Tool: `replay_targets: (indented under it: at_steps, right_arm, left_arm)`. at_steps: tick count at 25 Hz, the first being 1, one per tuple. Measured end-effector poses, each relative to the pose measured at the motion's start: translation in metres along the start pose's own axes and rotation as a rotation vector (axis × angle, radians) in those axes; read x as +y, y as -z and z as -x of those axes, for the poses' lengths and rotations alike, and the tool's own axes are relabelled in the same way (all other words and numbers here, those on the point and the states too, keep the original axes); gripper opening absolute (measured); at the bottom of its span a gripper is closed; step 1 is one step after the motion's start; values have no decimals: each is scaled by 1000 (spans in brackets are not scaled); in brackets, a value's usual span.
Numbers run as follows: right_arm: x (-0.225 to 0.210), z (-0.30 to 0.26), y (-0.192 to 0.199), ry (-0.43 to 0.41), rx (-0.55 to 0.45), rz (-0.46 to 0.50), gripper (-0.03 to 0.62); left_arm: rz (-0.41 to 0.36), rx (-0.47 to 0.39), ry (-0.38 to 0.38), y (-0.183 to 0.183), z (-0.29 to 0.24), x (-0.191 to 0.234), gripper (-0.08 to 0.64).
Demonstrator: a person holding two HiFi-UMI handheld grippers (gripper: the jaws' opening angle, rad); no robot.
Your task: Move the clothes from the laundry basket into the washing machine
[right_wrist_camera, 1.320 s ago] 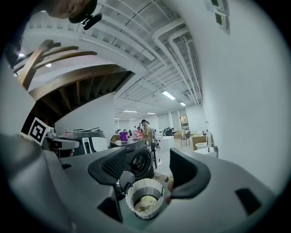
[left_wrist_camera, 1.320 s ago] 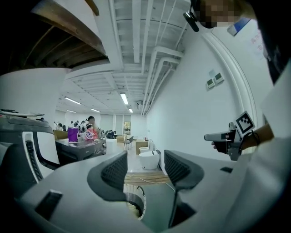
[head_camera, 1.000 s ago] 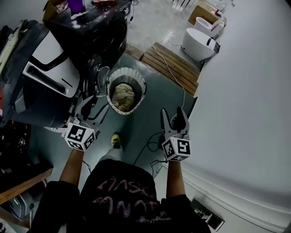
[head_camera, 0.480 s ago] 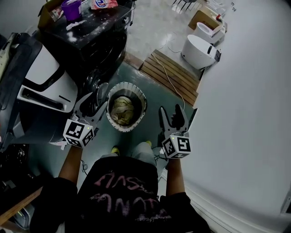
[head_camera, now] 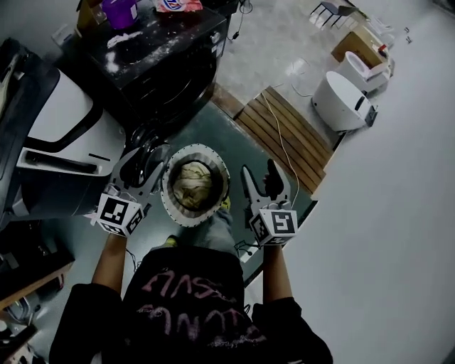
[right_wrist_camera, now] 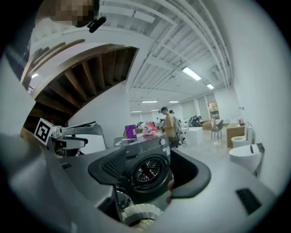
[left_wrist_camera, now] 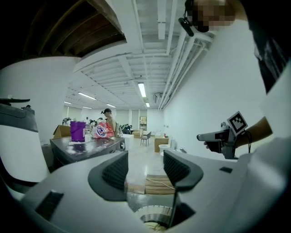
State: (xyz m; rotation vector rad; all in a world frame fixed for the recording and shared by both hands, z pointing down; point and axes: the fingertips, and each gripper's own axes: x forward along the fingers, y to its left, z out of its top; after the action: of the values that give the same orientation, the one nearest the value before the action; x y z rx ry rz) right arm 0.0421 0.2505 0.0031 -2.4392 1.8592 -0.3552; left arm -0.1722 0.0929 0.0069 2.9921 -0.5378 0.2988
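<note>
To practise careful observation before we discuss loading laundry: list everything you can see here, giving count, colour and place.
Basket: one, white rim, floor between the tongs.
Clothes: one heap, beige, in the basket.
Washer: one, black, beyond the basket.
Cup: one, purple, on the washer.
Pallet: one, wooden, right of the washer.
Fixtures: two, white, top right.
Left tongs: one, grey, open, empty, left of basket.
Right tongs: one, grey, open, empty, right of basket.
</note>
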Motion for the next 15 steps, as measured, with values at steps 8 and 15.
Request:
replay_targets:
  at_steps: [8,15]
  right_arm:
    - [-60,-108,59,-253,217,-1,305]
    - [-50,-131,123,-333,372,13,305]
  left_arm:
    - [-32,150,-140,31,-72,3,241]
    - [19,251,-143,104,-82,3,241]
